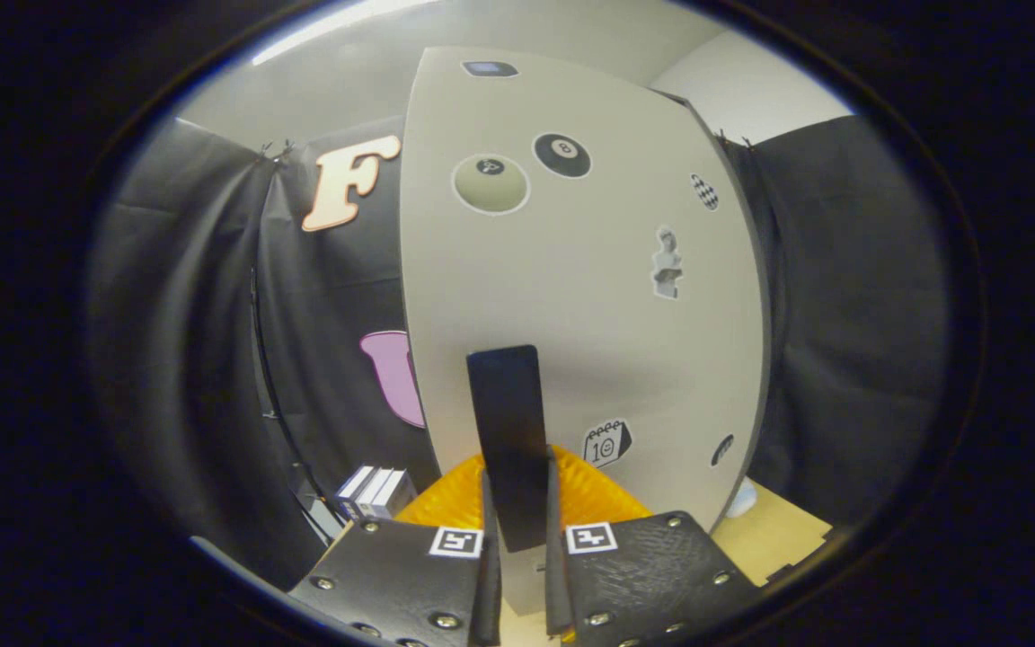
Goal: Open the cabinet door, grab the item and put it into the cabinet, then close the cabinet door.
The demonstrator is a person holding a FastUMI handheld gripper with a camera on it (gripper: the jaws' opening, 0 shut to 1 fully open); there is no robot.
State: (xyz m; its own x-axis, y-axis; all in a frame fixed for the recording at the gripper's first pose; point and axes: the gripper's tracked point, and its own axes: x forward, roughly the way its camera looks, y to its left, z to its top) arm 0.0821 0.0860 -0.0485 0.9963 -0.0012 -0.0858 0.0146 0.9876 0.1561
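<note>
- The gripper (517, 548) has its two fingers closed in on the black door handle (508, 440), a flat upright strip that stands between them. Both pads look pressed to its sides, so I'd call it clenched on the handle.
- The handle belongs to the pale grey cabinet door (571, 296), which carries stickers, among them an eight-ball sticker (561, 155) and a small calendar sticker (606, 443).
- I can't tell whether the door is being opened or closed, since the cabinet's inside is hidden from here.
- Something orange and ribbed (594, 499) sits low behind the fingers, touching or very near the door's bottom. It may be the item to stow, but I can't be sure.
- To do this well, I'd keep the grip square on the handle and follow the door's arc around its hinge, not pull straight.
- Watch the orange thing: the door's lower edge could catch it.
- A small stack of white boxes (374, 490) stands off to the left, well apart.
</note>
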